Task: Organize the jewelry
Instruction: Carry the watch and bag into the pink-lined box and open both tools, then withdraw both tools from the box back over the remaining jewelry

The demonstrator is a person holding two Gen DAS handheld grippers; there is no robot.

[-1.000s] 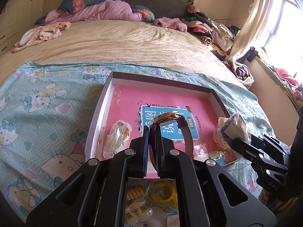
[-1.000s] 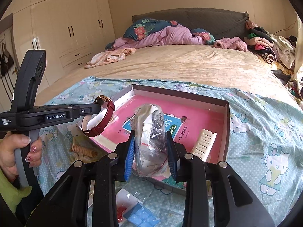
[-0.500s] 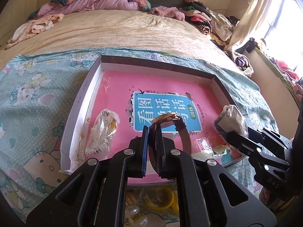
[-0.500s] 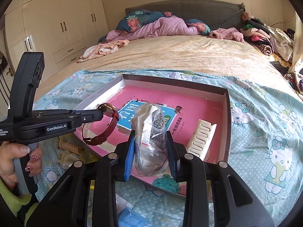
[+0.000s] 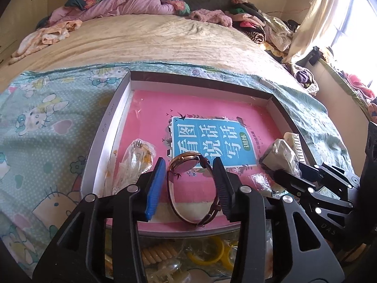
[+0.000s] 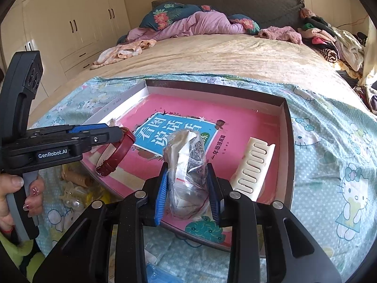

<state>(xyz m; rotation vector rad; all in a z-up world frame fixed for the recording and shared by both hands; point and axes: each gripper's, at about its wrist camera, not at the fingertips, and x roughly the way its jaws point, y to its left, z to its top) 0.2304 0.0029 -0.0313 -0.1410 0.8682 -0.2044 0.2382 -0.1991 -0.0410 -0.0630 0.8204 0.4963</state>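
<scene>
A shallow box [image 5: 103, 129] lined with a pink book lies on the bed. My left gripper [image 5: 188, 167] is open over its near edge, and a gold watch with a dark red strap [image 5: 188, 184] sits loose between the spread fingers on the box floor. In the right wrist view the left gripper [image 6: 117, 132] is at the left and the watch [image 6: 117, 153] hangs at its tip. My right gripper [image 6: 187, 172] is shut on a clear bag of jewelry [image 6: 188, 162] above the box's near edge [image 6: 291, 165].
A small bagged trinket [image 5: 135, 158] lies at the box's left side and a white comb [image 6: 252, 167] at its right. Hair ties, clips and yellow rings [image 5: 207, 252] lie on the Hello Kitty sheet [image 5: 35, 127] before the box. Clothes pile at the bed's far side.
My left gripper moved forward and down over the box and opened, releasing the watch onto the box floor. My right gripper stayed shut on the bag and shifted slightly forward.
</scene>
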